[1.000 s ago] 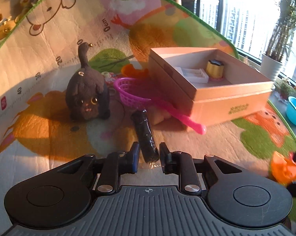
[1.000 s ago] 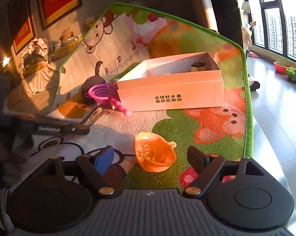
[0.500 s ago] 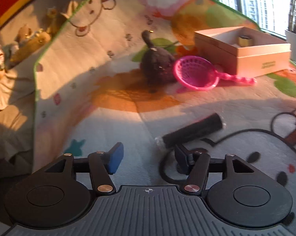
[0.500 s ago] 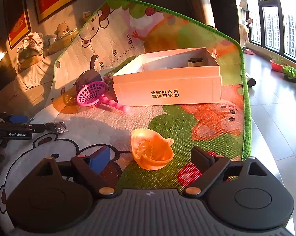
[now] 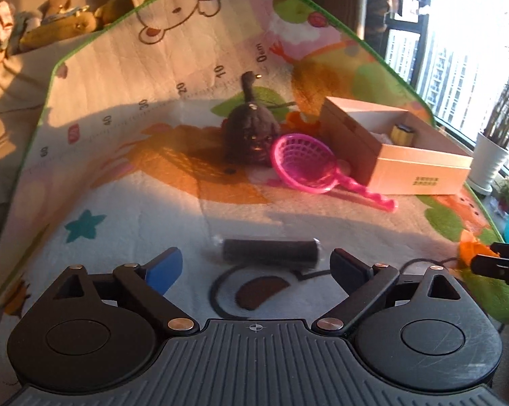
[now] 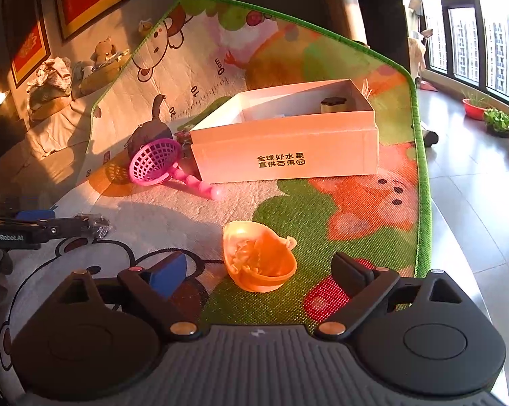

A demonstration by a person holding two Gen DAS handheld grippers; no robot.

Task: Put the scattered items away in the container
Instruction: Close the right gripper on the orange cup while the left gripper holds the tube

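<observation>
A black wrapped roll [image 5: 269, 250] lies crosswise on the play mat just ahead of my open, empty left gripper [image 5: 254, 265]; it also shows in the right wrist view [image 6: 92, 225]. An orange juicer bowl [image 6: 259, 260] sits on the mat between the fingers of my open, empty right gripper [image 6: 261, 270]. The open pink cardboard box [image 6: 288, 149] [image 5: 410, 165] stands farther back and holds a small yellow jar [image 5: 403, 134]. A pink toy strainer [image 5: 308, 165] [image 6: 156, 162] and a dark plush cat [image 5: 251, 132] lie left of the box.
The play mat [image 6: 355, 203] has a green edge on the right, with bare floor and potted plants [image 6: 498, 121] beyond. Stuffed toys [image 5: 61, 23] sit on a sofa at the back left. The left gripper's body [image 6: 17, 233] shows at the right wrist view's left edge.
The left gripper let go of the black roll, opened wide and drew back; the roll now lies crosswise on the mat. The right gripper edged closer to the orange bowl.
</observation>
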